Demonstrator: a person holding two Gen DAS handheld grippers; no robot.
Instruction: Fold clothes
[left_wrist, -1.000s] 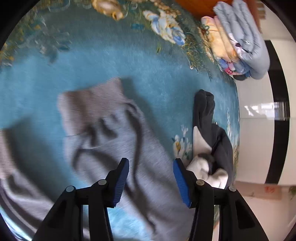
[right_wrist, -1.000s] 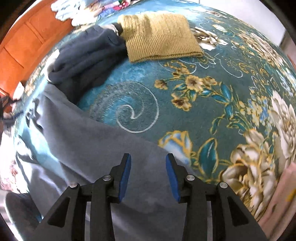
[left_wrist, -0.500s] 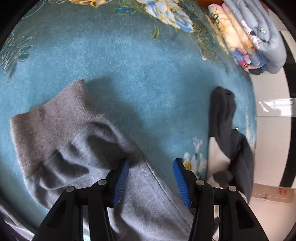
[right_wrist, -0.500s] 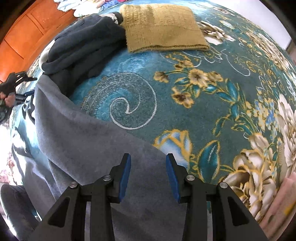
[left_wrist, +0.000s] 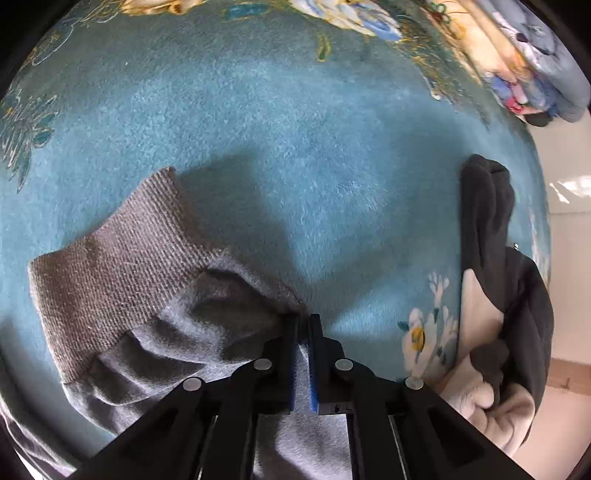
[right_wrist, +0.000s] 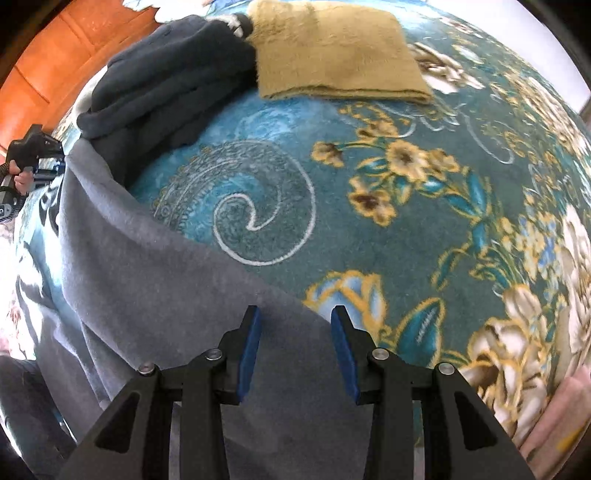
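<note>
A grey sweatshirt (left_wrist: 155, 295) lies on the teal floral blanket (left_wrist: 295, 147). Its ribbed hem points up and to the left in the left wrist view. My left gripper (left_wrist: 303, 325) is shut on the garment's edge just below the ribbed band. In the right wrist view the same grey sweatshirt (right_wrist: 147, 295) spreads across the lower left. My right gripper (right_wrist: 295, 321) is open, its fingers over the garment's right edge, holding nothing. The left gripper (right_wrist: 33, 158) shows far left in that view.
A dark garment with white lining (left_wrist: 495, 295) lies at the right. Folded bedding (left_wrist: 517, 55) is stacked top right. In the right wrist view a dark pile (right_wrist: 166, 81) and a folded mustard sweater (right_wrist: 332, 55) lie at the back, by an orange wooden board (right_wrist: 55, 66).
My left gripper moved down onto the sweatshirt and shut on its edge; it was open before. My right gripper stayed open and came slightly closer to the garment's edge.
</note>
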